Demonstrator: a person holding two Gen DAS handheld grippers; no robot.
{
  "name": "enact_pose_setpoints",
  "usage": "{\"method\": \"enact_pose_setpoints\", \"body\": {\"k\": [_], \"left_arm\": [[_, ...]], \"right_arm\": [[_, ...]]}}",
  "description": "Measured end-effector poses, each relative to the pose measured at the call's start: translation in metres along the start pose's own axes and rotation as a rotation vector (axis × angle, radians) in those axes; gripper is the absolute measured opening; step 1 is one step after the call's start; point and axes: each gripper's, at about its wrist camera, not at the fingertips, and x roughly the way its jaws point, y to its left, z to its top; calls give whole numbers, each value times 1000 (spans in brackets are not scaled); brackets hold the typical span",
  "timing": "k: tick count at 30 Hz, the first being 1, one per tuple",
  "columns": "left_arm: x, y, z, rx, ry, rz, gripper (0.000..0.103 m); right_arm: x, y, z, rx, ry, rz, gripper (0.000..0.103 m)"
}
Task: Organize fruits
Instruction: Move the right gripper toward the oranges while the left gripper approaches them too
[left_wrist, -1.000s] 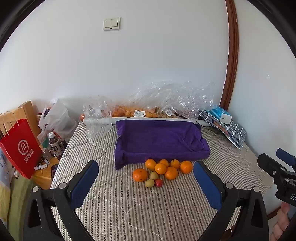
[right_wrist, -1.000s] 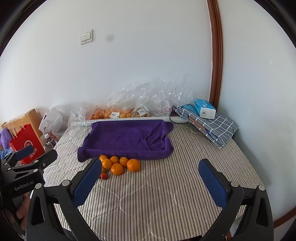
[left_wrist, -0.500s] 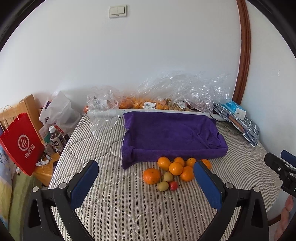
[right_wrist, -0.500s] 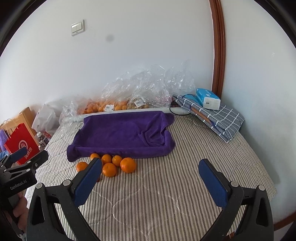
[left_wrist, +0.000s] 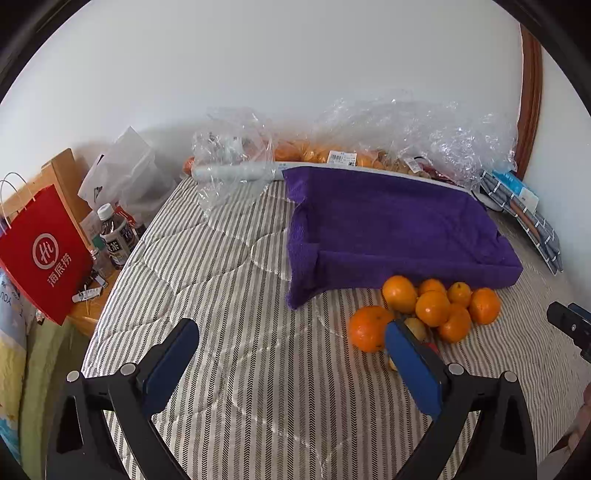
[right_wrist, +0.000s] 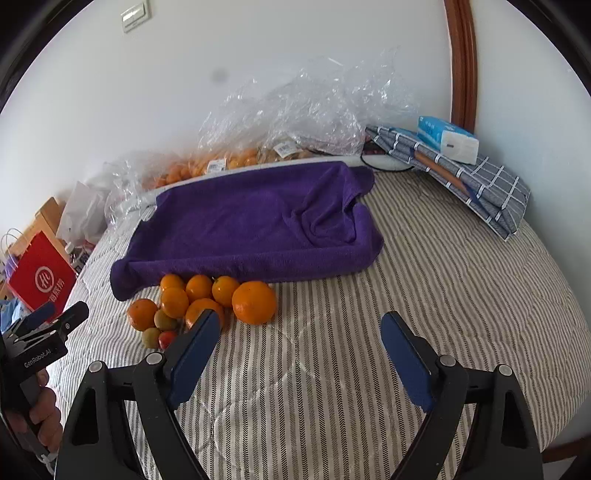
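A cluster of round orange fruits (right_wrist: 207, 299) is seen at ten o'clock of the right gripper (right_wrist: 299, 354), beside its left pad. Its jaws, just narrowed, are held apart around nothing; the left gripper (left_wrist: 291, 360) is likewise spread, with the fruits at two o'clock.

"GenRobot.AI" is printed in white on the black body of the left hand-held gripper (right_wrist: 44, 325), seen in the right wrist view. A white circular logo and three Chinese characters, "海底捞", are borne by the red paper bag (left_wrist: 46, 254). A character "茶" is shown on the bottle (left_wrist: 116, 236) label. The price stickers on the plastic bags (left_wrist: 341, 157) cannot be read.
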Motion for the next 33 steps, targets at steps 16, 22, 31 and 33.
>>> {"method": "enact_pose_setpoints", "body": {"k": [16,22,31,33], "left_arm": [[40,21,-6,-21,50,-63,100],[46,28,-9,-26,56,-69,100],[50,23,-9,-42,65,-198,100],[51,14,-8,-20,58,-210,99]], "right_arm": [[64,24,-2,-73,48,22,65],[82,38,-6,-125,59,35,63],[102,39,-2,-139,79,53,48],[101,37,-2,-142,74,70,43]]}}
